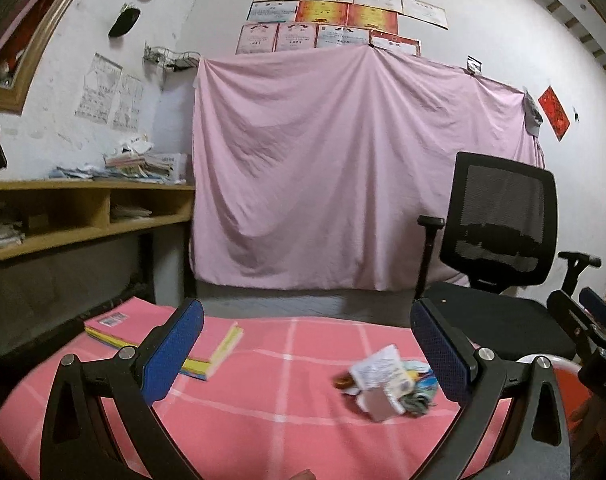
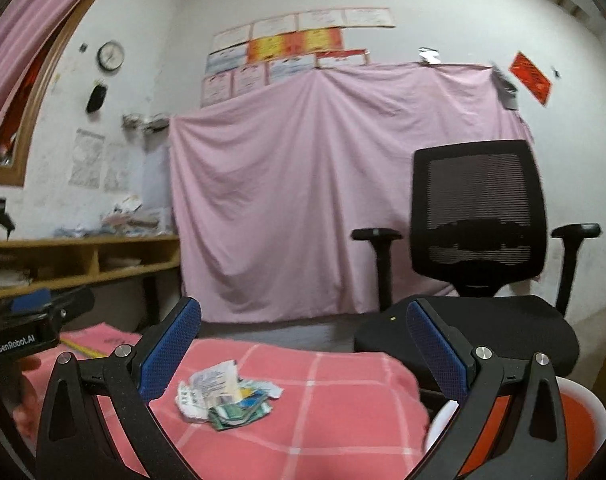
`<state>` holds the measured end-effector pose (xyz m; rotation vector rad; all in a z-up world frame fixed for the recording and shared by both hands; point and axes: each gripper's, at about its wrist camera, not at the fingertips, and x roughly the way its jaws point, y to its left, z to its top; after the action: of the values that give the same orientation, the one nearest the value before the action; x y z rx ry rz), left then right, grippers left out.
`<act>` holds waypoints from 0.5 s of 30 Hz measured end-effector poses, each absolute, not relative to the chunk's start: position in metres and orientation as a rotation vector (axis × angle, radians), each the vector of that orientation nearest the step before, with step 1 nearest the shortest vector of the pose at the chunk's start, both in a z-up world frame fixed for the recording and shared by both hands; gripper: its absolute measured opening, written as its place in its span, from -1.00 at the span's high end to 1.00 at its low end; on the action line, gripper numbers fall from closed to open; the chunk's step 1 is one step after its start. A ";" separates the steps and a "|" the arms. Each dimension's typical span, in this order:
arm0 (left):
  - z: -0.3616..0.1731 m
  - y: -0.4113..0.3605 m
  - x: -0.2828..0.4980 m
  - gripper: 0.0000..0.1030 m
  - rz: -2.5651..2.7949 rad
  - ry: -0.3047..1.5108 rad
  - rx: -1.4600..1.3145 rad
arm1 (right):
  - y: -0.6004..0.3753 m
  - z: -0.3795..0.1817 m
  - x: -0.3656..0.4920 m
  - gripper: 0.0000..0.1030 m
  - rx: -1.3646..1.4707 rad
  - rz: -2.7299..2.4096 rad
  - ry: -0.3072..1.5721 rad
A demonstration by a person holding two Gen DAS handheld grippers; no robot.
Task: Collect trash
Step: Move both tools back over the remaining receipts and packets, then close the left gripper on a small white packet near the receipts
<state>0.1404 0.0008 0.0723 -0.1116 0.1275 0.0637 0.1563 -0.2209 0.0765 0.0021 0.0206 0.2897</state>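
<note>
A small heap of crumpled wrappers and paper scraps [image 1: 387,384] lies on the pink checked tablecloth [image 1: 263,392], right of centre in the left wrist view. It also shows in the right wrist view [image 2: 223,398], left of centre. My left gripper [image 1: 307,348] is open and empty, above the cloth with the trash near its right finger. My right gripper [image 2: 303,344] is open and empty, with the trash below near its left finger. An orange bin with a white rim [image 2: 543,420] stands low beside the table's right edge.
A pink book on a stack of coloured paper [image 1: 159,336] lies at the table's far left. A black mesh office chair [image 2: 479,248] stands beyond the right edge. A wooden shelf with papers [image 1: 83,208] is at left. A pink sheet [image 1: 343,168] hangs behind.
</note>
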 end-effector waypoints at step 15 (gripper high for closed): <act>0.038 0.012 0.173 -0.96 0.015 0.350 -0.173 | -0.182 0.036 0.230 -0.99 -0.064 0.377 0.454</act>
<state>0.1731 0.0122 0.0376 -0.1734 0.3500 0.0146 0.2303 -0.1822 0.0361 -0.0637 0.4535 0.3767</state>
